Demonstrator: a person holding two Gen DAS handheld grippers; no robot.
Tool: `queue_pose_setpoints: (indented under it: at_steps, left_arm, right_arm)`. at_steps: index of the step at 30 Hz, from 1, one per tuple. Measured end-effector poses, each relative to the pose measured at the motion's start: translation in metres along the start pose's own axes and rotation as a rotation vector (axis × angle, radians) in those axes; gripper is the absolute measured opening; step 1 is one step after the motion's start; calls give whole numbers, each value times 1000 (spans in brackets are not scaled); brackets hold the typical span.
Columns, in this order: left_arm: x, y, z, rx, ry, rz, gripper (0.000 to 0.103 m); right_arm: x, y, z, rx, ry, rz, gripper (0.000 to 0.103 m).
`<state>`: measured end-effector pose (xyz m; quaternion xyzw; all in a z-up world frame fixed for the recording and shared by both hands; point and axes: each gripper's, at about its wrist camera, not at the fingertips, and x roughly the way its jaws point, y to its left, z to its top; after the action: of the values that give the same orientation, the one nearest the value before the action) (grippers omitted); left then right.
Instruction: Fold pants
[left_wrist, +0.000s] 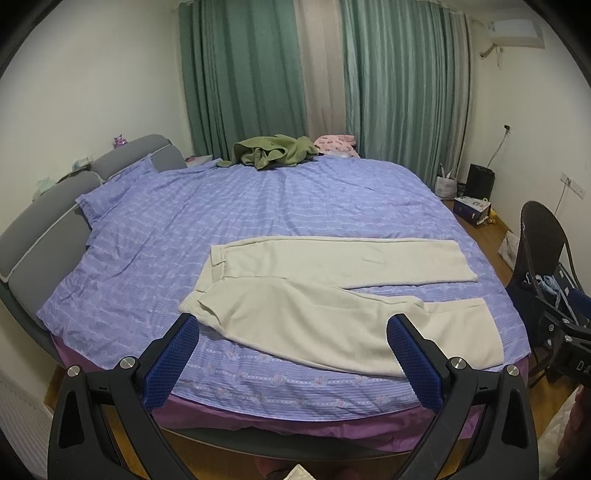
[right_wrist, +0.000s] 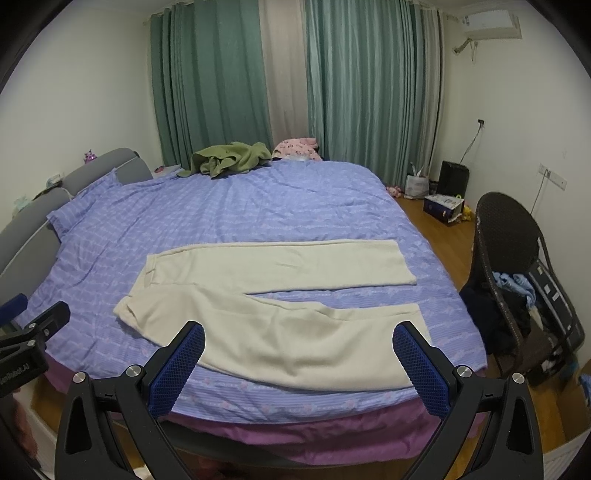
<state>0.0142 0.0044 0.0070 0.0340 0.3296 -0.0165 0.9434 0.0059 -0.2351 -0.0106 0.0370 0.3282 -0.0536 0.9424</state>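
Cream pants (left_wrist: 332, 291) flat on the purple bed (left_wrist: 258, 206), just past left tongs (left_wrist: 293, 326) and right tongs (right_wrist: 299, 332), both spread wide, holding nothing.

A home bedroom: a wide bed (left_wrist: 258, 206) fills mid-frame, green curtains (left_wrist: 240, 74) hang behind, an air conditioner (right_wrist: 491, 22) sits upper right.

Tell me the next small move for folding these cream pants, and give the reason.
Probably bring both open grippers down to the near leg's edge: the left gripper toward the waistband end, the right gripper toward the cuff end. The cream pants lie flat and unfolded on the purple bedspread, legs spread apart, and neither gripper holds fabric, so gripping the near leg to fold it over the far one seems first.
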Motion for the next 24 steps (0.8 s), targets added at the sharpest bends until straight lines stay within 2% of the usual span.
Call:
queue_pose_setpoints:
  at_steps: [7,11,15,19,24]
  left_arm:
    - [29,7,19,47,-4,-37,103]
    - [56,15,35,52,16,-74,103]
    - [85,16,50,89,17,-108,103]
    - [111,-2,61,131,13,-156,103]
    - [142,-48,81,155,29,-237,103]
  right_arm:
    - [26,12,5,27,50,-2,103]
    - [42,23,16,33,60,-33,103]
    - [59,22,24,96,68,-77,103]
    - [76,15,26,119,58,-130,103]
    - [92,-15,41,143,22,-178,103]
